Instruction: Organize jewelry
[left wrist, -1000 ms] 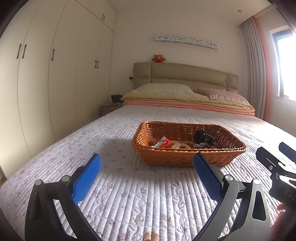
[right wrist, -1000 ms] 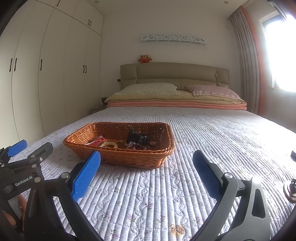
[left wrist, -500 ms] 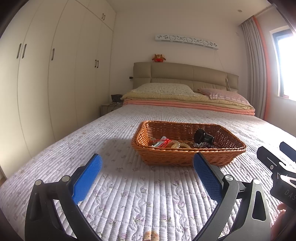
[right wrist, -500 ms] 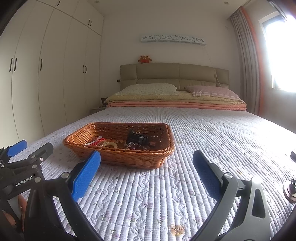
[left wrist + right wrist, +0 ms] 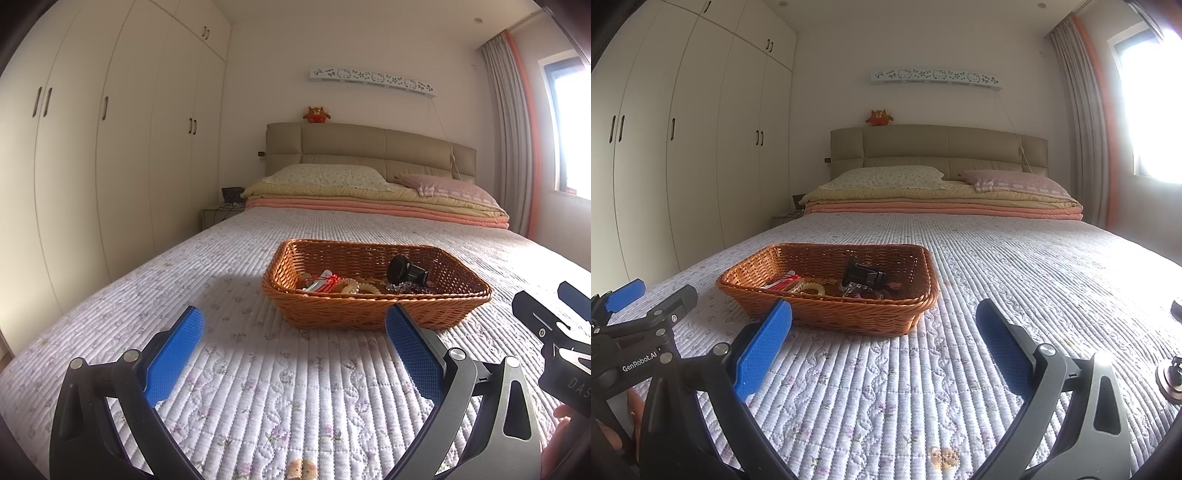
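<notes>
A brown wicker basket point(image 5: 369, 314) point(image 5: 849, 314) sits on the quilted bed. Inside lie a black cylindrical piece point(image 5: 406, 271) point(image 5: 864, 277), a red string item point(image 5: 328, 282) point(image 5: 786, 282), a pale beaded bracelet point(image 5: 351, 286) point(image 5: 812, 286) and some dark glittery jewelry point(image 5: 858, 292). My left gripper point(image 5: 293, 328) hovers open just short of the basket's near wall, nothing between its blue pads. My right gripper point(image 5: 884, 328) is open too, to the right of the basket and a little nearer than it. Each gripper's body shows at the edge of the other's view.
The lilac quilted bedspread point(image 5: 1015, 277) stretches ahead to folded blankets and pillows point(image 5: 369, 199) at the headboard. White wardrobes point(image 5: 110, 147) line the left wall. A window and curtain point(image 5: 1108, 129) are on the right. Small metal objects point(image 5: 1172, 376) lie at the right edge.
</notes>
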Action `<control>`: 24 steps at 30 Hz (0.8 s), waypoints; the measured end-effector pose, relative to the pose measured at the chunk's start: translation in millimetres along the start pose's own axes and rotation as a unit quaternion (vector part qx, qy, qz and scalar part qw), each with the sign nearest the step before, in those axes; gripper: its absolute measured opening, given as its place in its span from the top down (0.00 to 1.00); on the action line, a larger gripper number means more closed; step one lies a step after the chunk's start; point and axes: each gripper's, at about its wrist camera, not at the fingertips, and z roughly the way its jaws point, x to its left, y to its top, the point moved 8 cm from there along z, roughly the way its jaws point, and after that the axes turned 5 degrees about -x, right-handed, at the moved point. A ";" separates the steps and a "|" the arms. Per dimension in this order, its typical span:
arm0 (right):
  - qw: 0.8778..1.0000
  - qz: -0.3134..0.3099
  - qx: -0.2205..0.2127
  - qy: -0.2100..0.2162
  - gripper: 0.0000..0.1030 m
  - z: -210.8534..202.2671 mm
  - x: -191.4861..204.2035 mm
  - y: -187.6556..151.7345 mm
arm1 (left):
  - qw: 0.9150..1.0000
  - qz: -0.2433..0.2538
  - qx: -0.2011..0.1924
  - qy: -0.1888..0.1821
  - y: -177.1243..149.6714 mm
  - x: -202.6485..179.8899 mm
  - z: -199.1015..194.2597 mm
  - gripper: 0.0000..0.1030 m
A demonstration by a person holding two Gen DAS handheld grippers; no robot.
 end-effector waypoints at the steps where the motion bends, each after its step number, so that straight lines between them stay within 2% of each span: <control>1: 1.000 0.000 0.000 0.000 0.07 0.1 0.3 -0.1 | 1.000 0.000 0.000 0.000 0.1 -0.3 0.0 0.07; 24: 1.000 -0.004 0.001 0.002 0.07 -0.1 0.1 0.2 | 1.000 0.001 0.006 -0.003 -1.6 0.1 2.1 0.07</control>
